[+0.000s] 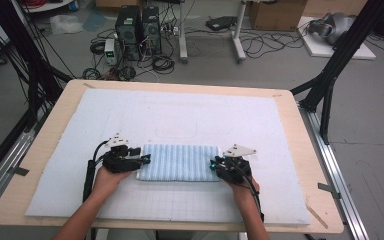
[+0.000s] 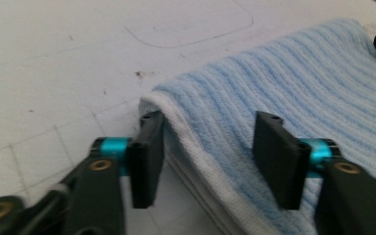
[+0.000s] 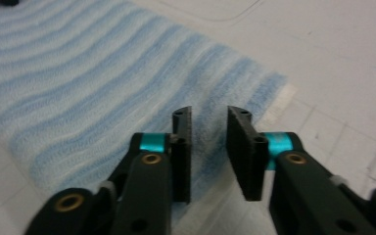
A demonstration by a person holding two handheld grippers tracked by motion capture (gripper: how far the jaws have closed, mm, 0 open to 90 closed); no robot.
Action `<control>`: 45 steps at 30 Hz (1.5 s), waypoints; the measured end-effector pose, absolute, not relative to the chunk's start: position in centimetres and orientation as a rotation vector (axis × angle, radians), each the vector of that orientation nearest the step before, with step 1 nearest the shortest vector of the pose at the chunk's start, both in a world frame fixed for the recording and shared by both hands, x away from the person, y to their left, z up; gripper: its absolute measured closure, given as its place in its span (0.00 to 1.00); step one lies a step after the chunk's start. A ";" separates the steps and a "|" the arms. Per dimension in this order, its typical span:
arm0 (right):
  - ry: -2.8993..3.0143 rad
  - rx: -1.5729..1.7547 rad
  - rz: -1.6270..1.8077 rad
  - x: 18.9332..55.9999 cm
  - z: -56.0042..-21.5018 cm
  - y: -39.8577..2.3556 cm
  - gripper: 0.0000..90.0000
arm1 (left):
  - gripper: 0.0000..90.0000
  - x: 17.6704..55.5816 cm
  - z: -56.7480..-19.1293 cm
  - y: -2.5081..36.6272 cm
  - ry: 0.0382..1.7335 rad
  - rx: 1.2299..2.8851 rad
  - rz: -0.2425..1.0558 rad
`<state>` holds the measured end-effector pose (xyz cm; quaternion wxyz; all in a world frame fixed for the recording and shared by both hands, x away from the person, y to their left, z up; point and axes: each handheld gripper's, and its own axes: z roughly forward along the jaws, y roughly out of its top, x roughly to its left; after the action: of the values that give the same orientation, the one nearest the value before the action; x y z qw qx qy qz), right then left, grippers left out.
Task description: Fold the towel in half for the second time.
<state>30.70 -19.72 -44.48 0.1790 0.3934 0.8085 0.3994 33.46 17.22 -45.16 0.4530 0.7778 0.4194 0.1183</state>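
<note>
A light wooden table [image 1: 45,150] carried a large white foam mat [image 1: 180,115] that covered nearly all of its top, with a faint grid drawn over the part nearest the person. On that near part, about midway across, lay a folded towel [image 1: 179,162] with pale blue and white stripes, flat and roughly square to the mat's edge, its long side running left to right. The person's forearms came in from the bottom of the high view, one hand at each short end of the towel. The left gripper [image 1: 141,161] sat at the towel's left end; in the left gripper view its jaws stood moderately wide, straddling the near left corner of the towel [image 2: 284,88], one jaw just outside the white hemmed edge and the other over the striped cloth, with no clear pinch on the fabric. The stacked layers of the fold showed along that edge between the jaws. The right gripper [image 1: 215,164] sat at the towel's right end; in the right gripper view its jaws stood narrow, with a slim gap between them, hovering above the corner of the towel [image 3: 103,83] near its white hem, and whether they touched the cloth could not be told. A grey three-cornered plate [image 1: 240,150] rode on top of the right gripper, and a black cable [image 1: 88,175] trailed back from the left one along the forearm.
</note>
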 end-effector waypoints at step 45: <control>2.009 1.136 1.225 26.2 -40.9 -26.2 0.13 | 0.19 30.8 -42.9 23.3 0.880 1.629 0.443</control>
<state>26.19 -26.19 -40.89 0.2615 0.4197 0.7421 0.4525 30.84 23.29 -42.88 0.5803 0.6969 0.3764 0.1895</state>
